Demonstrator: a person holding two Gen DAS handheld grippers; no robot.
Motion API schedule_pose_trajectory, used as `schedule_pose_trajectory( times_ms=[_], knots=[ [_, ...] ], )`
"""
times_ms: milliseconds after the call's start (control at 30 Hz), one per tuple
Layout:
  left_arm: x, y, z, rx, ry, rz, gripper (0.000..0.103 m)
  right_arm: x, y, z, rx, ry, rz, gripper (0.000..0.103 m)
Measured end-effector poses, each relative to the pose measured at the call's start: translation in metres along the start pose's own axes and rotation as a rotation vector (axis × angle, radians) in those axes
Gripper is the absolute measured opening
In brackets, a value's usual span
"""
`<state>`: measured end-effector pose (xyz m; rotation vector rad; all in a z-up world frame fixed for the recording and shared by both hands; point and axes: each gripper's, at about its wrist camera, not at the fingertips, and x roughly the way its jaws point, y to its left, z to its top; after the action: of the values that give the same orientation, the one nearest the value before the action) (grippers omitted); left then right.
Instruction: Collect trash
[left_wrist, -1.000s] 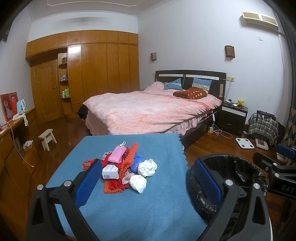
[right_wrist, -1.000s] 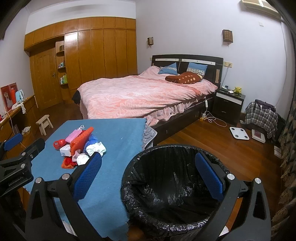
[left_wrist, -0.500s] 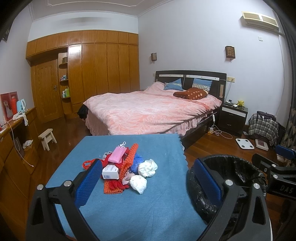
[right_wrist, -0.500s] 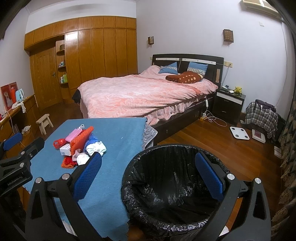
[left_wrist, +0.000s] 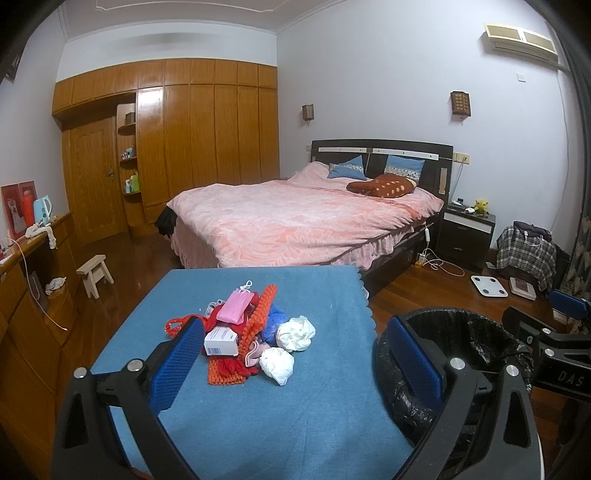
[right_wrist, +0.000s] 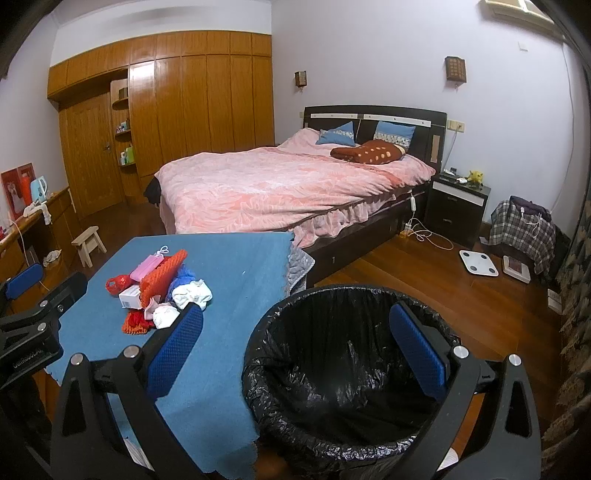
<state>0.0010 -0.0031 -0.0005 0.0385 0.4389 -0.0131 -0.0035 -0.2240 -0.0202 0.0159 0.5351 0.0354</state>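
— Where's the trash sitting right now?

— In a small heap (left_wrist: 251, 332) left of centre in the left wrist frame, on the desk (left_wrist: 317, 413) with the blue cloth over it. There's a pink packet (left_wrist: 235, 308) on top, an orange ridged strip (left_wrist: 257, 316) leaning across it, a white box (left_wrist: 221, 340) at the near left edge, and two crumpled white wads: one (left_wrist: 296, 333) on the right side of the pile, another (left_wrist: 277, 364) just in front of it. Something blue (left_wrist: 275, 317) and some red bits are tucked in between, but I can't tell what they are.

— And the bin?

— The bin (right_wrist: 343, 373), lined with a black bag, stands on the wooden floor just beside the desk's right edge. It fills the lower centre of the right wrist frame, and from here the liner looks empty.

— What are the two tools doing?

— The left gripper (left_wrist: 295, 362) has its jaws spread wide, holding nothing, with the heap showing between the two blue pads, apart from both. The right gripper (right_wrist: 295, 347) is also wide apart and empty, its right pad over the bin mouth and its left pad over the desk edge.

— Anything else around?

— A bed (left_wrist: 295, 221) with a pink cover fills the middle of both frames, beyond the desk. A small wooden stool (left_wrist: 94, 271) stands on the floor at mid left.
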Motion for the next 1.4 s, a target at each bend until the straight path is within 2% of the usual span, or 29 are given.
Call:
schedule_pose_trajectory(
  times_ms=[1267, 1400],
  knots=[
    [-0.0006, -0.0017, 0.0011, -0.002, 0.005, 0.001, 0.097, 0.0038, 0.0005, -0.0027, 0.004, 0.007, 0.003, 0.098],
    [0.0066, 0.0017, -0.0079, -0.004, 0.015, 0.014, 0.097, 0.0068, 0.0038, -0.0063, 0.007, 0.009, 0.008, 0.098]
  ],
)
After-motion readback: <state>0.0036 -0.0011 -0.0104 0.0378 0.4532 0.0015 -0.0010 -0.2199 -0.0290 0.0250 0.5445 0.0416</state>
